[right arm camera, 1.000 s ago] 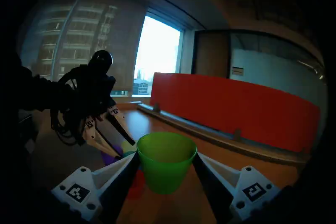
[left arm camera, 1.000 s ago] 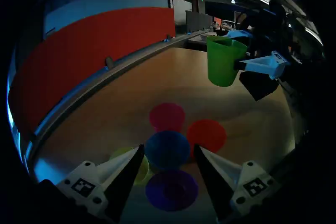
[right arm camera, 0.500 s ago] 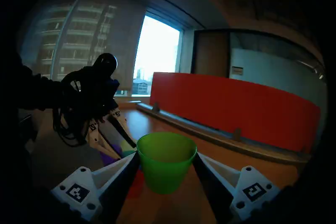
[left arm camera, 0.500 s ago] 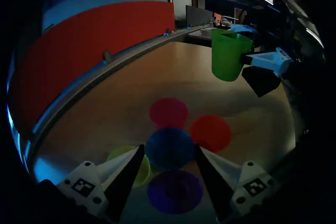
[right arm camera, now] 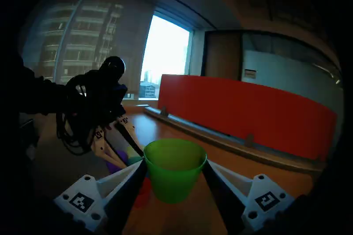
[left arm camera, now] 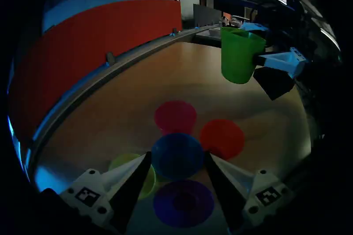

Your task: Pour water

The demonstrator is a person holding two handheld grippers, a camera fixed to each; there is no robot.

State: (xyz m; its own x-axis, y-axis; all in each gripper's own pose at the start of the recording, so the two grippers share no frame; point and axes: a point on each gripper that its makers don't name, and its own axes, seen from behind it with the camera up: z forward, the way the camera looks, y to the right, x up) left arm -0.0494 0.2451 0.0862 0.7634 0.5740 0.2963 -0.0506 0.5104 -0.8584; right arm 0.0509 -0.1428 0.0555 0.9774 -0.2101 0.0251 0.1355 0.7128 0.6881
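A blue cup (left arm camera: 177, 161) sits between the fingers of my left gripper (left arm camera: 177, 155), which is shut on it and holds it above the wooden table (left arm camera: 185, 76). Around and below it on the table stand a pink cup (left arm camera: 175, 116), a red cup (left arm camera: 222, 138), a yellow-green cup (left arm camera: 128, 169) and a purple cup (left arm camera: 183, 203). My right gripper (right arm camera: 175, 164) is shut on an upright green cup (right arm camera: 175, 173) raised over the table. From the left gripper view, that green cup (left arm camera: 237, 56) hangs at upper right in the right gripper (left arm camera: 257, 67).
A red partition (left arm camera: 88, 45) with a rail runs along the table's far edge. In the right gripper view, a person's dark-sleeved hand (right arm camera: 84, 102) holds the left gripper (right arm camera: 131, 156) over the cups. A bright window (right arm camera: 165, 58) lies behind.
The green cup and right gripper have shifted slightly up and to the right in the left gripper view. The cups on the table drifted a little. Both grips are unchanged.
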